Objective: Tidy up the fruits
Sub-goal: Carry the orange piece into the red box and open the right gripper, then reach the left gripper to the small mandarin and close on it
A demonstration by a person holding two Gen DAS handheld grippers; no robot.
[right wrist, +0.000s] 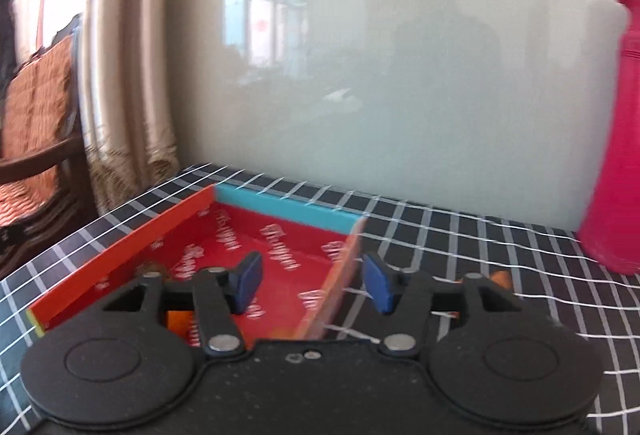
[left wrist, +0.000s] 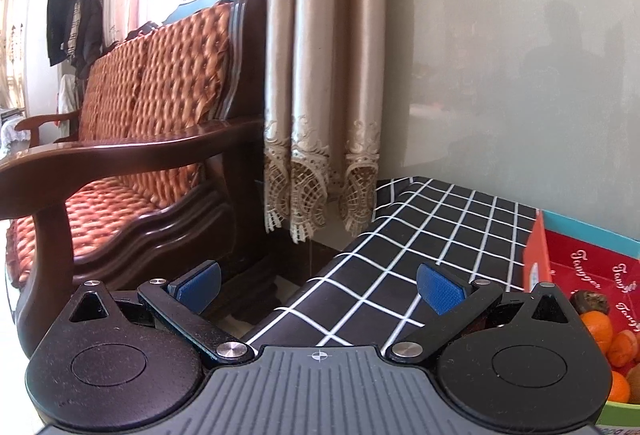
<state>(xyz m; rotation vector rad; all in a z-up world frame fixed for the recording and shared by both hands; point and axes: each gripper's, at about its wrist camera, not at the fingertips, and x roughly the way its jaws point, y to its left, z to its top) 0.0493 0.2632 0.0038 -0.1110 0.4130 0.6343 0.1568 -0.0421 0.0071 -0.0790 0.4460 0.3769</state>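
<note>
A red cardboard box (right wrist: 276,255) with a blue far wall lies open on the black checked tablecloth (right wrist: 460,239). In the left wrist view its corner (left wrist: 588,263) shows at the right, with oranges (left wrist: 598,327), a dark fruit (left wrist: 590,301) and a kiwi (left wrist: 634,381) beside it. My left gripper (left wrist: 320,287) is open wide over the table's left edge, nothing between its fingers. My right gripper (right wrist: 312,287) is open, straddling the box's right wall (right wrist: 340,291) without touching it. Something orange (right wrist: 180,321) shows behind its left finger.
A tall pink flask (right wrist: 616,155) stands at the right against the glossy wall. A wooden sofa (left wrist: 140,155) with orange cushions and a lace-edged curtain (left wrist: 320,115) stand left of the table. A green edge (left wrist: 616,413) shows below the fruits.
</note>
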